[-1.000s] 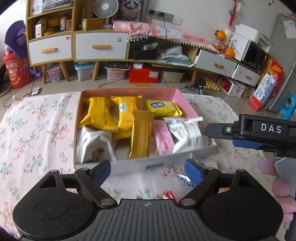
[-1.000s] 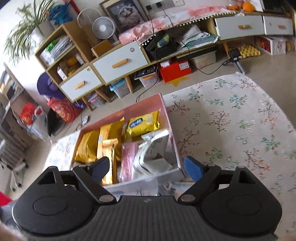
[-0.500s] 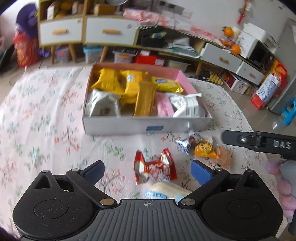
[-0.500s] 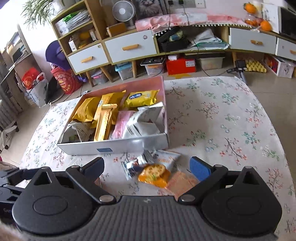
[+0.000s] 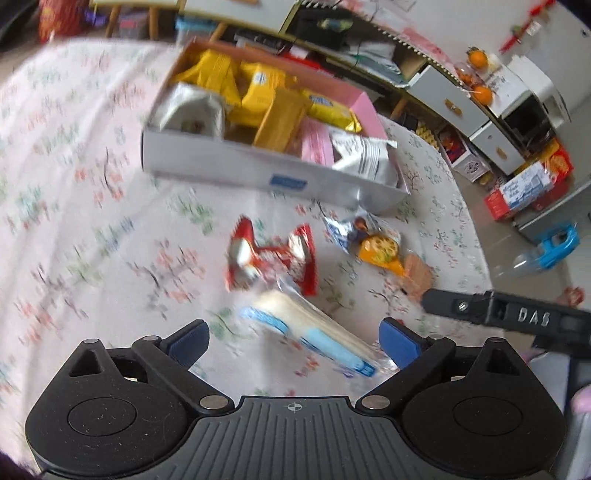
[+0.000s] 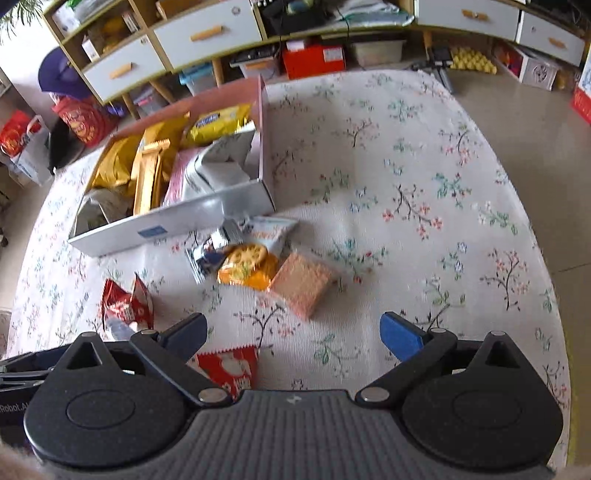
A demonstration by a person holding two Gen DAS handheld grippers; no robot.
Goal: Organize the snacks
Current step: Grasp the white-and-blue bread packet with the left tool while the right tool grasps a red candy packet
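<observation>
A pink and grey box (image 5: 236, 168) (image 6: 173, 225) holds several yellow, gold, pink and white snack packs. Loose snacks lie on the floral cloth in front of it: a red packet (image 5: 271, 256) (image 6: 125, 304), a blue-and-cream wafer pack (image 5: 314, 332), an orange cracker pack (image 5: 380, 249) (image 6: 247, 266), a tan biscuit pack (image 6: 303, 284) and a small blue-white packet (image 6: 210, 251). My left gripper (image 5: 293, 341) is open, with the wafer pack lying between its fingers. My right gripper (image 6: 293, 332) is open and empty, just short of the biscuit pack. A second red packet (image 6: 229, 367) lies under it.
The round table's edge (image 6: 546, 258) curves along the right. Beyond the table are low cabinets with drawers (image 6: 207, 35), storage bins and a blue stool (image 5: 557, 245) on the floor. The right gripper's body (image 5: 517, 317) reaches into the left wrist view.
Both grippers have pulled back from the box toward me and dropped lower. The loose snacks in front of the box have come into view. Both stay open.
</observation>
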